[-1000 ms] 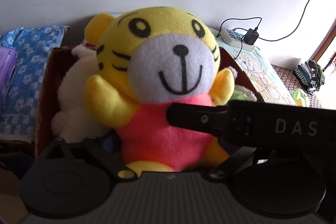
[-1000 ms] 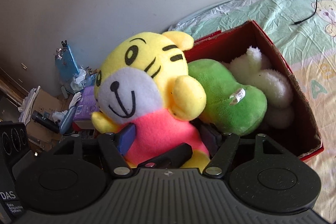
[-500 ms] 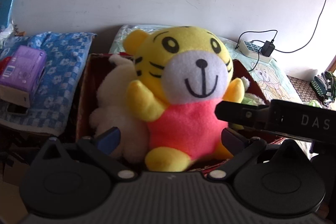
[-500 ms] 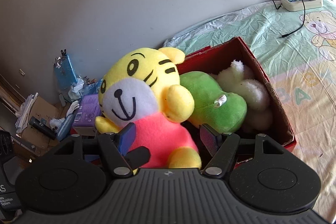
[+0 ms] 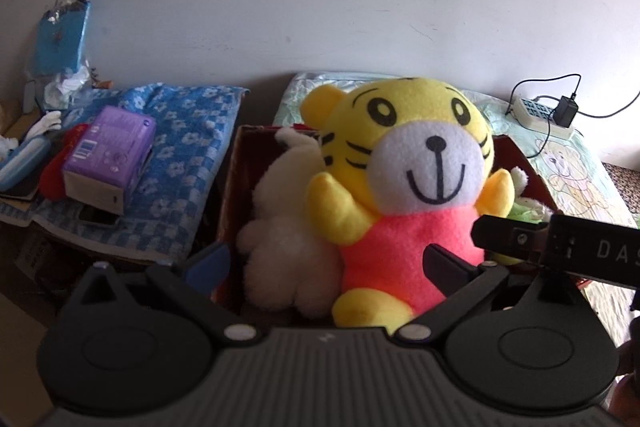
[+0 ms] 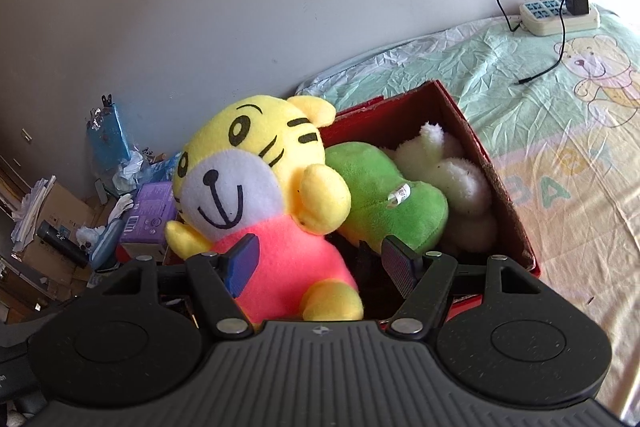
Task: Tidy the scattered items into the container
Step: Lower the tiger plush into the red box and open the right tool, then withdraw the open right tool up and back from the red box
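Note:
A yellow tiger plush in a pink shirt sits upright in the near end of a red box on the bed; it also shows in the right wrist view. A white plush and a green plush lie in the box beside it. My left gripper is open, its fingers apart just in front of the tiger, not touching it. My right gripper is open too, its fingers on either side of the tiger's lower body. The right gripper's body crosses the left wrist view at the right.
A blue flowered cloth with a purple packet lies left of the box. A power strip with charger and cable lies on the green bedsheet by the wall. Cardboard boxes and clutter stand at the far left.
Both grippers have opened and pulled back from the tiger plush, which now sits in the box. The views show more of the room around it.

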